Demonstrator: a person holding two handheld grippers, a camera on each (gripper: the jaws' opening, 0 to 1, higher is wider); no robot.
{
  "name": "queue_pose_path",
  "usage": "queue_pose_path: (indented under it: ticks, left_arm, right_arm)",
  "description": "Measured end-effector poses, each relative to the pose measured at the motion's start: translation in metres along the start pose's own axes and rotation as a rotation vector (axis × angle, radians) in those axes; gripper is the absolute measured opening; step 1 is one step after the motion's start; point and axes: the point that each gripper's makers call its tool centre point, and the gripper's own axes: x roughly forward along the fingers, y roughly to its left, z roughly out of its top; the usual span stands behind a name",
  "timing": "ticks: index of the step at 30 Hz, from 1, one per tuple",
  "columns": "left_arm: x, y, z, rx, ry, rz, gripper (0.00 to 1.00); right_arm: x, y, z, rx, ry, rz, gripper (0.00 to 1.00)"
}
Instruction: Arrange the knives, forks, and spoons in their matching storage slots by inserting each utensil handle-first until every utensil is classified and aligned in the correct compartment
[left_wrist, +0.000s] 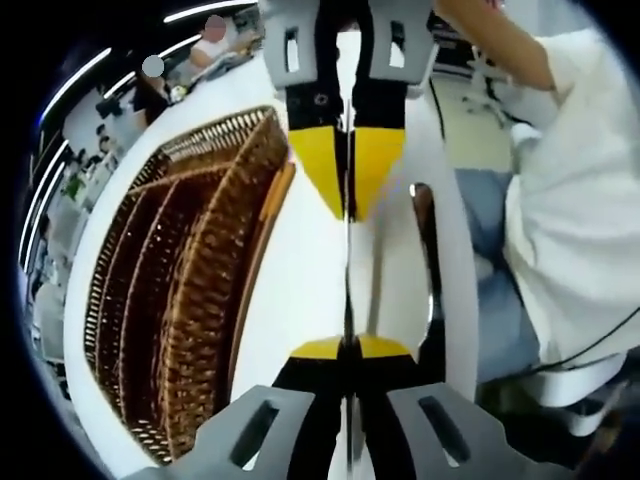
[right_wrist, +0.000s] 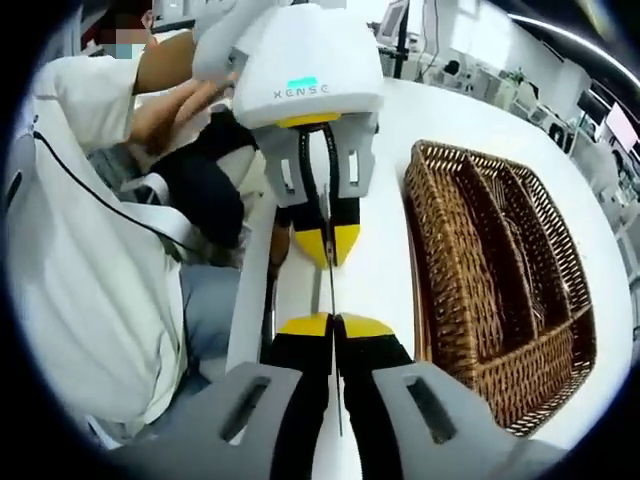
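A thin metal utensil (left_wrist: 347, 270) seen edge-on spans the gap between both grippers; its type is too slim to tell. My left gripper (left_wrist: 348, 346) is shut on its near end, and the right gripper (left_wrist: 348, 195) comes in from above, shut on the far end. In the right gripper view the same utensil (right_wrist: 330, 285) runs from my right gripper (right_wrist: 335, 322) up to the left gripper (right_wrist: 326, 245). The brown wicker tray (left_wrist: 180, 300) with long slots lies left of the grippers, and the tray (right_wrist: 500, 290) sits to the right in the right gripper view.
The white table (right_wrist: 390, 200) carries the tray. A dark utensil (left_wrist: 425, 250) lies near the table's edge, also visible as a dark strip (right_wrist: 270, 300). A person in a white shirt (right_wrist: 90, 250) sits close to that edge.
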Motion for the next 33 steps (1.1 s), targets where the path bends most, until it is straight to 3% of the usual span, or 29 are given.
queue_pose_path:
  ticks: [7, 11, 14, 21, 24, 28, 30, 33]
  left_arm:
    - [0.000, -0.004, 0.004, -0.007, 0.017, 0.007, 0.02]
    - [0.000, -0.003, 0.005, 0.009, 0.018, 0.006, 0.02]
    - [-0.003, 0.001, 0.005, 0.022, 0.039, 0.019, 0.02]
    - [-0.007, 0.004, 0.001, 0.045, 0.070, 0.024, 0.02]
    - [-0.009, 0.009, 0.000, 0.074, 0.083, 0.059, 0.02]
    - [-0.011, 0.021, 0.002, 0.097, 0.100, 0.087, 0.02]
    - [-0.013, 0.020, 0.005, 0.101, 0.103, 0.094, 0.02]
    - [-0.025, 0.035, 0.006, 0.127, 0.114, 0.113, 0.02]
  right_arm:
    - [-0.019, -0.005, 0.002, 0.015, -0.018, -0.005, 0.01]
    - [-0.023, 0.003, -0.001, 0.032, -0.031, 0.003, 0.01]
    - [-0.022, -0.008, -0.003, 0.020, -0.040, -0.018, 0.02]
    - [-0.019, 0.001, -0.001, 0.016, -0.054, -0.047, 0.02]
    - [-0.019, -0.008, 0.003, -0.029, -0.068, -0.089, 0.02]
    - [-0.020, -0.009, 0.002, -0.017, -0.050, -0.109, 0.02]
    - [-0.022, -0.013, 0.004, -0.025, -0.060, -0.120, 0.02]
    - [-0.026, -0.019, 0.010, -0.036, -0.095, -0.148, 0.01]
